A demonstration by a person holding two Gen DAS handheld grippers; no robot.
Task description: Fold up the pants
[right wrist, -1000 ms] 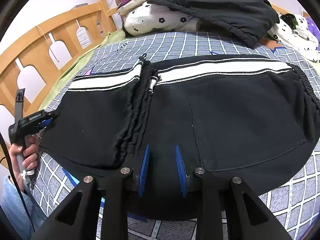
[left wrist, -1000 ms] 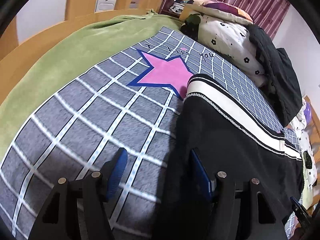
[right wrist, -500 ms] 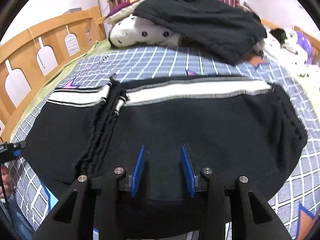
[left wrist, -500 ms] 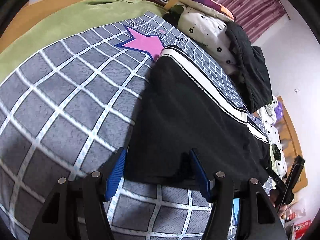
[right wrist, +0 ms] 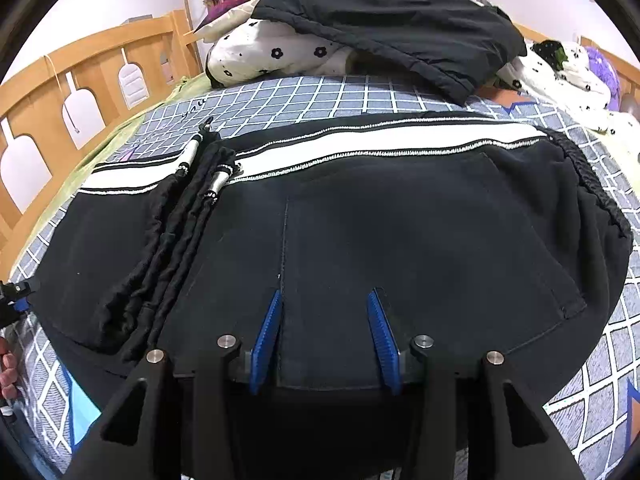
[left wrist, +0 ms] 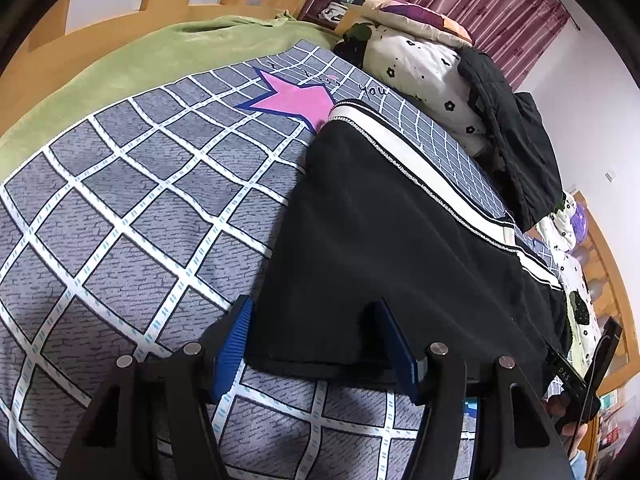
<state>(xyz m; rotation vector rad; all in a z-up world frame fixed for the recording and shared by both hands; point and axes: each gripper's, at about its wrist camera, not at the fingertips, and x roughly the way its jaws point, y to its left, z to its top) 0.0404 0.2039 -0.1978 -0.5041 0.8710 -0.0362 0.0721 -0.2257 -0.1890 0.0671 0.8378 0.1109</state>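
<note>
On the near edge of the bed, the left gripper (left wrist: 316,344) sits with jaws spread around the near left corner of the pants (right wrist: 400,240), blue pads not pressing, cloth between them. The right gripper (right wrist: 326,340) is over the pants' near hem, jaws opening, black cloth between the fingers but not pinched. Pants lie folded on the checked bedspread (left wrist: 120,220), white side stripe (right wrist: 360,142) along the far edge, cuffs and drawcord bunch (right wrist: 184,208) stacked left of middle, elastic waistband (right wrist: 592,184) at the right end. Risk, as a judgement: if either jaw closes on the top layer only, the fold would peel apart and drag the loose cuff bunch out of line; a grab too deep could also catch the bedspread. Uneven lift between the two hands would skew the stripe edge. Room: bare bedspread left of the pants toward the green blanket (left wrist: 140,52) and wooden rail (right wrist: 80,80), good clearance there. Far side is tight, with a flowered pillow (right wrist: 280,56) and a dark garment (right wrist: 380,12) piled near the stripe edge, so a fold away from the person has little space.
</note>
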